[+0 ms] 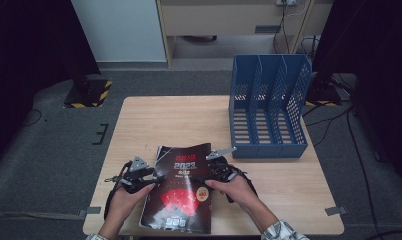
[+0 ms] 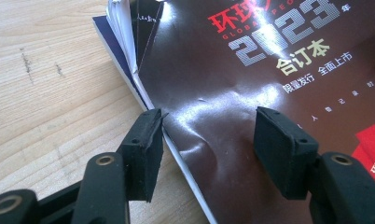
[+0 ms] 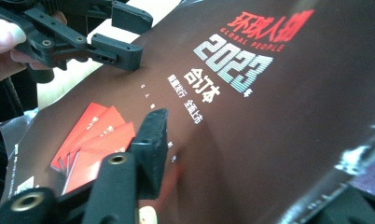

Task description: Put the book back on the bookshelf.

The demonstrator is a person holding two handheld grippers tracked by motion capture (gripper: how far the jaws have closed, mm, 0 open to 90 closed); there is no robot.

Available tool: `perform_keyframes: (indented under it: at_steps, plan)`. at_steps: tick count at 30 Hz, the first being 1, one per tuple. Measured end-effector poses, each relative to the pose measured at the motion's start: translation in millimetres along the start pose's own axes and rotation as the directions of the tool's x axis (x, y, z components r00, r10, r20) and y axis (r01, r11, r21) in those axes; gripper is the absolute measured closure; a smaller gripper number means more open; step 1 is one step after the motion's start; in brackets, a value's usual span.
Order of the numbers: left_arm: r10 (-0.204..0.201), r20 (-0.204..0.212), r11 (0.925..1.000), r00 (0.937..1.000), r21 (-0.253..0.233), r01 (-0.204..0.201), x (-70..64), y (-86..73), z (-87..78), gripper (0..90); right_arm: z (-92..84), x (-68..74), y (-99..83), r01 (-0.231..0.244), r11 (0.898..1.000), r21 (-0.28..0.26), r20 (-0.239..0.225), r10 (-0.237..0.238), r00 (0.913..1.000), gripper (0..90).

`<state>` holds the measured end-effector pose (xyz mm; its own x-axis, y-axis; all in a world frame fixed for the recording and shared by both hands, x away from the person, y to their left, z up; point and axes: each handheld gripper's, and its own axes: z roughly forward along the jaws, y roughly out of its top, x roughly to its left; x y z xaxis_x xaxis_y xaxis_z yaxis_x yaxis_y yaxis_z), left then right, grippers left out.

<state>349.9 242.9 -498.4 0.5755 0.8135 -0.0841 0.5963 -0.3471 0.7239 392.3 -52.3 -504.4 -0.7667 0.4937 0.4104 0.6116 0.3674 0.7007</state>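
Both grippers at a dark magazine (image 1: 181, 192), lower middle of the high view, on the wooden table (image 1: 164, 120)

Left gripper (image 2: 206, 144) open astride the magazine's left edge, one pad touching the page edges; right gripper (image 1: 209, 176) at the right edge, grip impossible to tell; blue file rack (image 1: 269, 107) standing upper right.

The dark magazine (image 2: 251, 93) carries all the readable print. Its cover has red Chinese characters "环球人物" at the top, "GLOBAL PEOPLE" in small red letters just beneath, then a large silver "2023". Below the number stand "合订本" in yellow and "限量发行 全面上市" in white.
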Motion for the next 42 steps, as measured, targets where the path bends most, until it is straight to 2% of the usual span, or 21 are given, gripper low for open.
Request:
perform_keyframes:
  at_steps: [3, 4, 5, 9, 10, 13, 19, 22, 25, 29, 34, 37, 42]
  plan:
    - [0.004, -0.001, 1.0000, 1.0000, 0.001, -0.004, -0.3, 0.5, 0.3, 41.9, -3.0, 0.4, 2.8, -0.010, 1.000, -0.003, -0.009, 0.010, 0.9999, 63.3]
    - [0.003, -0.001, 1.0000, 1.0000, 0.001, -0.003, -0.1, 0.7, 0.5, 41.9, -3.8, 1.0, 4.0, -0.005, 1.000, -0.002, -0.007, 0.005, 1.0000, 67.6]
    - [0.001, 0.000, 1.0000, 1.0000, -0.001, -0.001, -0.1, 0.8, 0.9, 42.0, -4.7, 1.5, 5.0, 0.019, 1.000, -0.008, 0.005, -0.019, 0.9998, 69.8]
    - [0.001, 0.003, 1.0000, 1.0000, 0.002, -0.001, 0.7, 1.4, 1.3, 41.9, -4.9, 4.1, 7.9, 0.042, 0.999, 0.002, 0.013, -0.042, 0.9990, 71.1]
    - [0.000, 0.003, 1.0000, 1.0000, 0.002, 0.000, 0.8, 1.5, 1.4, 42.0, -4.9, 4.5, 8.4, 0.036, 0.999, 0.006, 0.016, -0.036, 0.9992, 71.0]
    - [-0.004, 0.001, 1.0000, 1.0000, 0.000, 0.004, 0.7, 1.4, 1.5, 42.1, -2.8, 3.3, 9.1, 0.026, 0.999, 0.022, 0.016, -0.026, 0.9995, 66.1]
    - [-0.001, -0.005, 1.0000, 1.0000, 0.000, 0.001, 0.1, 1.7, 1.8, 42.1, 0.1, -0.1, 8.7, -0.005, 0.999, 0.041, -0.042, 0.006, 0.9991, 50.5]
    - [-0.001, -0.004, 1.0000, 1.0000, -0.001, 0.001, 0.2, 1.7, 2.0, 42.1, 2.4, -1.1, 8.3, -0.013, 0.998, 0.055, -0.069, 0.017, 0.9975, 45.6]
    - [0.001, -0.006, 1.0000, 1.0000, 0.000, -0.001, -0.1, 1.7, 1.9, 42.1, 5.2, 0.5, 8.0, -0.029, 0.999, 0.045, -0.085, 0.033, 0.9959, 35.0]
    - [0.002, -0.007, 1.0000, 1.0000, 0.000, -0.002, -0.4, 1.8, 1.8, 42.1, 10.4, 7.4, 8.8, -0.003, 0.998, 0.056, -0.064, 0.006, 0.9979, 40.0]
    - [-0.007, -0.004, 1.0000, 1.0000, 0.001, 0.007, -0.4, 2.2, 2.2, 42.2, 10.4, 6.4, 9.3, -0.042, 0.997, 0.059, -0.044, 0.044, 0.9980, 53.0]
    - [0.002, -0.008, 1.0000, 1.0000, 0.004, -0.002, -0.8, 3.0, 2.2, 42.2, 10.2, 5.5, 10.5, -0.064, 0.996, 0.056, -0.034, 0.066, 0.9972, 61.5]
    - [0.004, -0.014, 1.0000, 0.9999, 0.001, -0.004, -1.3, 3.9, 2.3, 42.1, 7.7, 3.1, 13.4, -0.085, 0.996, 0.020, -0.028, 0.085, 0.9960, 72.1]
